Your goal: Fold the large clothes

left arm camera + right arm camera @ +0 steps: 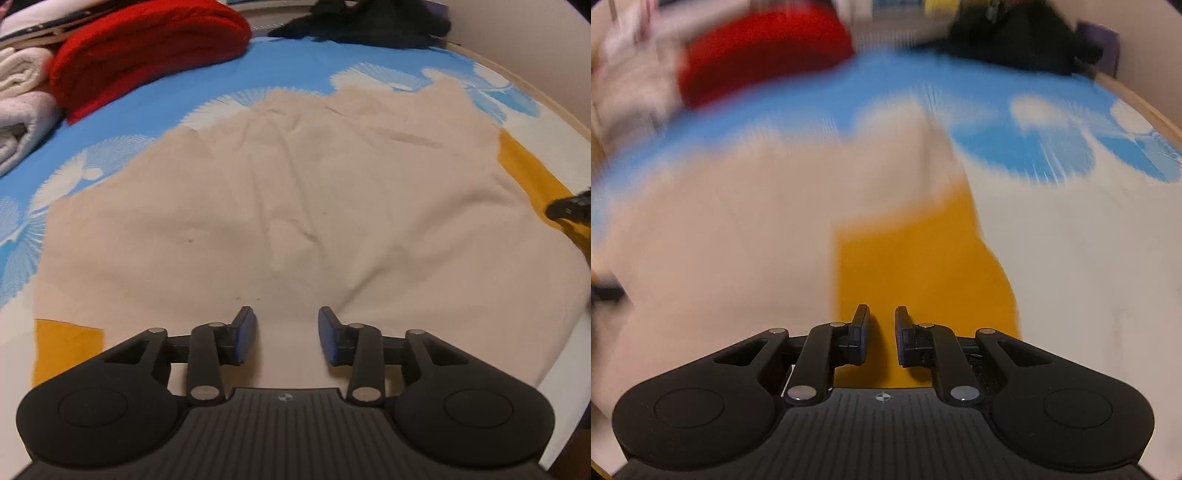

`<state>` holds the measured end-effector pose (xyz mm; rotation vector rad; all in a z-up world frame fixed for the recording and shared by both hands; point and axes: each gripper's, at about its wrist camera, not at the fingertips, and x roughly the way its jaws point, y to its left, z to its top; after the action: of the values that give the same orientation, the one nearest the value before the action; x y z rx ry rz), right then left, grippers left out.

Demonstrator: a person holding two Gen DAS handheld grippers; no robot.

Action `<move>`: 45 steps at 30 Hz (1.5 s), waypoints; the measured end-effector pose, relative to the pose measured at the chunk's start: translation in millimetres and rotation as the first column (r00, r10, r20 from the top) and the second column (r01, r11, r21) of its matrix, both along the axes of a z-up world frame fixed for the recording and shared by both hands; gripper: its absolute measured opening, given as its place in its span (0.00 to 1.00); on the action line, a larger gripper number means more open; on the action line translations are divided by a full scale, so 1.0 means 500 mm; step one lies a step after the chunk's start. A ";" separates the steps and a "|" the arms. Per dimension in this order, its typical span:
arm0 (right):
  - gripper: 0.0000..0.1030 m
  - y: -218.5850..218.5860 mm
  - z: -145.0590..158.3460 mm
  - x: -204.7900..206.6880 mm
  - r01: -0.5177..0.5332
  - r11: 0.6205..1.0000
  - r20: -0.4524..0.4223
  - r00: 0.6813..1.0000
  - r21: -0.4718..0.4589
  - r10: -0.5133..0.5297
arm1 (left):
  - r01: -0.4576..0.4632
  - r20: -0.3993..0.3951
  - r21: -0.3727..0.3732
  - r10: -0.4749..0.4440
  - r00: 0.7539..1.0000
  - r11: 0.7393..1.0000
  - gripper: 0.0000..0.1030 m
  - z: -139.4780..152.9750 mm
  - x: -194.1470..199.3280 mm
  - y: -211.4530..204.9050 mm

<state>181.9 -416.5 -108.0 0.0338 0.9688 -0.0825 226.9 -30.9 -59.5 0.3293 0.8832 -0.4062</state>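
A large beige garment (280,206) lies spread flat on the blue-and-white bedsheet (303,70). Mustard-yellow parts show at its near left (66,343) and at its right side (532,173). My left gripper (287,334) is open and empty, just above the garment's near edge. The right gripper's tip (570,206) shows at the far right of the left wrist view, by the yellow part. In the blurred right wrist view, my right gripper (882,334) is narrowly open over the yellow part (916,266), with nothing seen between the fingers. The beige cloth (738,229) lies to its left.
A folded red blanket (147,48) and rolled white towels (22,110) lie at the back left. A dark pile of clothes (369,22) lies at the back. The bed's wooden edge (535,92) curves along the right; the red blanket (764,51) shows blurred.
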 end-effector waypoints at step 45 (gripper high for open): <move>0.20 0.023 0.134 -0.293 0.195 0.973 0.284 0.932 0.126 -0.224 | -0.604 -0.364 -0.432 0.484 0.796 0.670 0.52 0.048 -0.277 0.404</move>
<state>35.6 -405.1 -41.0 0.2325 0.6640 -0.2222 88.4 171.2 -35.3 -0.5149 0.9979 -0.1015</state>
